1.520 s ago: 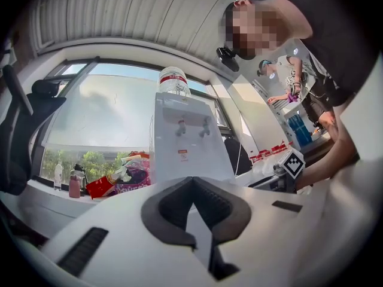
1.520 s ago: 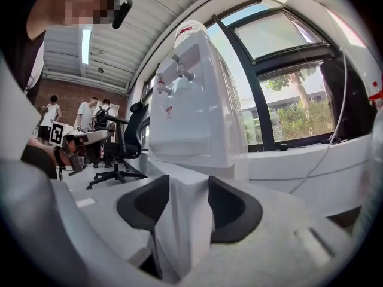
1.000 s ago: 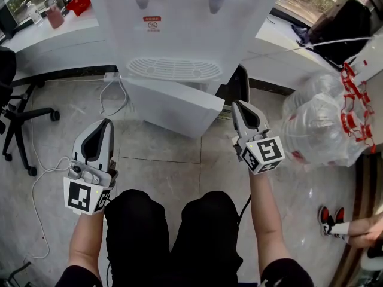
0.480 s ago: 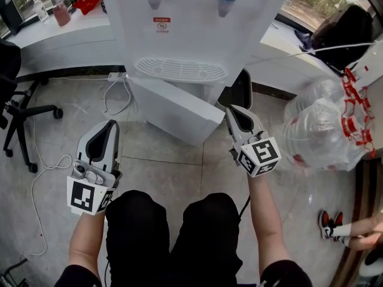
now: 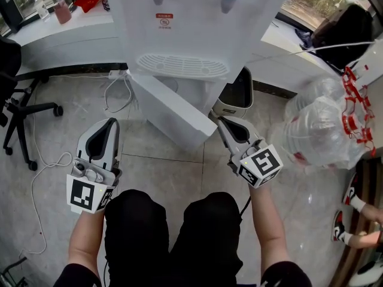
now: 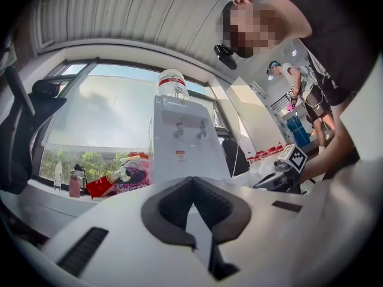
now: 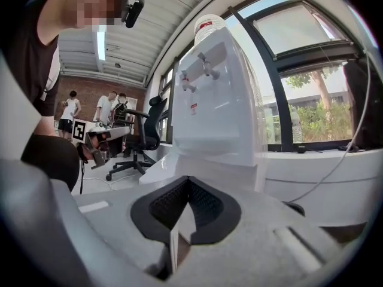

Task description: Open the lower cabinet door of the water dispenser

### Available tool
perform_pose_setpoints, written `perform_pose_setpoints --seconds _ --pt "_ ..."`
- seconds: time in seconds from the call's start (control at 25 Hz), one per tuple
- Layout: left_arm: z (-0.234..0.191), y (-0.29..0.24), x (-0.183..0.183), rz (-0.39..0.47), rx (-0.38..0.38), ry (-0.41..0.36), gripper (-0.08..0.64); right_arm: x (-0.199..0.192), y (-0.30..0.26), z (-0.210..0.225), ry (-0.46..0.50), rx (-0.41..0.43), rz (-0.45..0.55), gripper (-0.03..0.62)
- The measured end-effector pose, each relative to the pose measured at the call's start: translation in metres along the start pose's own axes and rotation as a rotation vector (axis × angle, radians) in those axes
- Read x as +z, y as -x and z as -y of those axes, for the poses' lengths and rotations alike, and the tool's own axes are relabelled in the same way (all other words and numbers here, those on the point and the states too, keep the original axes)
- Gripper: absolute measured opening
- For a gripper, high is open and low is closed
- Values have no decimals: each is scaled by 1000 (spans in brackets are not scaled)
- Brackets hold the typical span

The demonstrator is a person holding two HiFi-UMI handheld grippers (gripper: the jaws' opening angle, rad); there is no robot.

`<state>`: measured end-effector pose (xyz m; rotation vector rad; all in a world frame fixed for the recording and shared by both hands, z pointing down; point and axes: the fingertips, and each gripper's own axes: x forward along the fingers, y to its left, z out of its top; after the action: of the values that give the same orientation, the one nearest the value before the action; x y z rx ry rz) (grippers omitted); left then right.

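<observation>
The white water dispenser (image 5: 191, 23) stands at the top of the head view, with its drip grille (image 5: 182, 66) facing me. Its lower cabinet door (image 5: 170, 109) is swung out open over the tiled floor. My right gripper (image 5: 222, 123) is shut and empty, its tip close beside the door's free edge; I cannot tell whether they touch. In the right gripper view the right gripper (image 7: 188, 184) points at the dispenser (image 7: 218, 94) and the open door (image 7: 173, 163). My left gripper (image 5: 109, 125) hangs shut and empty to the left, apart from the door, and in its own view the left gripper (image 6: 192, 187) faces the dispenser (image 6: 182, 142).
A small bin (image 5: 236, 94) with a dark inside stands right of the dispenser. Large water bottles in plastic wrap (image 5: 323, 124) lie at the right, with someone's feet (image 5: 347, 220) beyond. An office chair (image 5: 18, 100) and loose cables (image 5: 114, 94) are at the left.
My right gripper has moved left and towards me. The cabinet door has swung wider open, uncovering the bin behind it. The left gripper has stayed put.
</observation>
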<state>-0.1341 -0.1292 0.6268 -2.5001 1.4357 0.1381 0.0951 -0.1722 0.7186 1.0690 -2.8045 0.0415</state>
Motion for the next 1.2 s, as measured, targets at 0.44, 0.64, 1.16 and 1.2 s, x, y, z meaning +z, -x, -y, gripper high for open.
perform_pose_setpoints --seconds 0.44,0.64,1.16,1.2 --pt "-7 17 1 -12 30 -19 8 6 -19 -86 69 325 -4 5" --pt "-17 28 1 -32 56 -38 8 13 -31 -116 160 455 15 5" --pt "-37 49 3 -45 120 -52 8 12 -59 -176 257 652 -89 5" --pt "-38 51 3 -47 122 -55 8 12 -61 -180 260 664 -94 5"
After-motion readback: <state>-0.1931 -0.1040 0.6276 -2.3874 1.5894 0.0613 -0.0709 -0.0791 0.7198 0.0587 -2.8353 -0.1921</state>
